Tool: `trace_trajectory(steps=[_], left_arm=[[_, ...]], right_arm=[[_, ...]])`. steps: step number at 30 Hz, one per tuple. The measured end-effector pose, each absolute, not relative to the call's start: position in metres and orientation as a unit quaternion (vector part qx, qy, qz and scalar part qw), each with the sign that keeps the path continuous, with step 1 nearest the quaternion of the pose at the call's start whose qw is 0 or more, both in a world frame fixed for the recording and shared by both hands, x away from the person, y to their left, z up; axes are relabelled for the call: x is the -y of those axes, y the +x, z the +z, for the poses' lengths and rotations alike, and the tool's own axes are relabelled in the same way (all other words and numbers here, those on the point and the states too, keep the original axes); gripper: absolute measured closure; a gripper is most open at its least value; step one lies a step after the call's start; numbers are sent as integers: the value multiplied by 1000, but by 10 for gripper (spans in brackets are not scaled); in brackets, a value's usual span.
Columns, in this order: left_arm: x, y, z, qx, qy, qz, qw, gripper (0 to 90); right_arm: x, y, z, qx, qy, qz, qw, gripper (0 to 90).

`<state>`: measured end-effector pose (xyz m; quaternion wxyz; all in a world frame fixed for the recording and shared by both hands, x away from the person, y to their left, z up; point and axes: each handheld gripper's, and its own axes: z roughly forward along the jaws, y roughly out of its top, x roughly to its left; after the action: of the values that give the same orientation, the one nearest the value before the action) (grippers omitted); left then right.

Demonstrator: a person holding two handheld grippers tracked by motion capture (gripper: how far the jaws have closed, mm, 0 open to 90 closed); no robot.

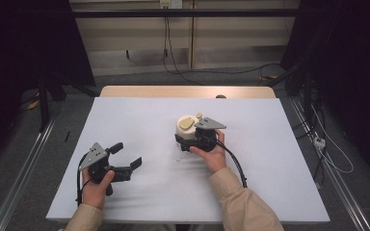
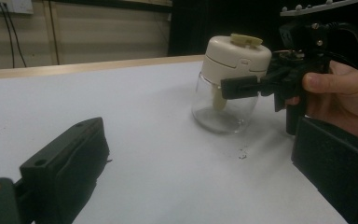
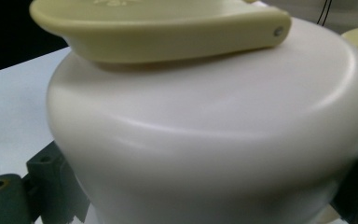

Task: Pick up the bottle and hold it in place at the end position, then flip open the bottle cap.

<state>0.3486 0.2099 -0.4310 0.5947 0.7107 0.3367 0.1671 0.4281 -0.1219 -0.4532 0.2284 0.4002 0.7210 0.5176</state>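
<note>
A jar with a clear glass base (image 2: pixel 223 114) and a cream lid (image 1: pixel 187 129) stands upright right of the table's middle. A pale yellow-green flap (image 3: pixel 158 28) lies on top of the lid (image 3: pixel 214 140). My right gripper (image 1: pixel 191 140) is shut on the jar (image 2: pixel 235 58), one jaw on each side where lid meets glass; in the left gripper view the right gripper (image 2: pixel 237 88) comes in from the right, held by a hand (image 2: pixel 340 98). My left gripper (image 1: pixel 128 154) rests open at the front left, well apart from the jar, with nothing between its jaws.
A white mat (image 1: pixel 139 120) covers the table, with a wooden edge (image 1: pixel 183 91) showing at the back. Small dark crumbs (image 2: pixel 242 154) lie just in front of the jar. Cables run over the floor behind and to the right of the table.
</note>
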Motion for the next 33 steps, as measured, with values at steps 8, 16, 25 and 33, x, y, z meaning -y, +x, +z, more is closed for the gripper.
trace_trajectory(steps=[8,16,25,33], left_arm=[[-204,352,-426,-339,712,155,595,30],[-193,357,-421,-338,718,145,591,31],[-179,366,-414,-334,719,136,594,34],[-165,374,-412,-336,728,124,585,48]], right_arm=[[122,428,-453,-722,401,516,229,57],[121,428,-453,-721,401,516,230,57],[121,428,-453,-721,401,517,228,57],[121,428,-453,-721,401,516,229,57]])
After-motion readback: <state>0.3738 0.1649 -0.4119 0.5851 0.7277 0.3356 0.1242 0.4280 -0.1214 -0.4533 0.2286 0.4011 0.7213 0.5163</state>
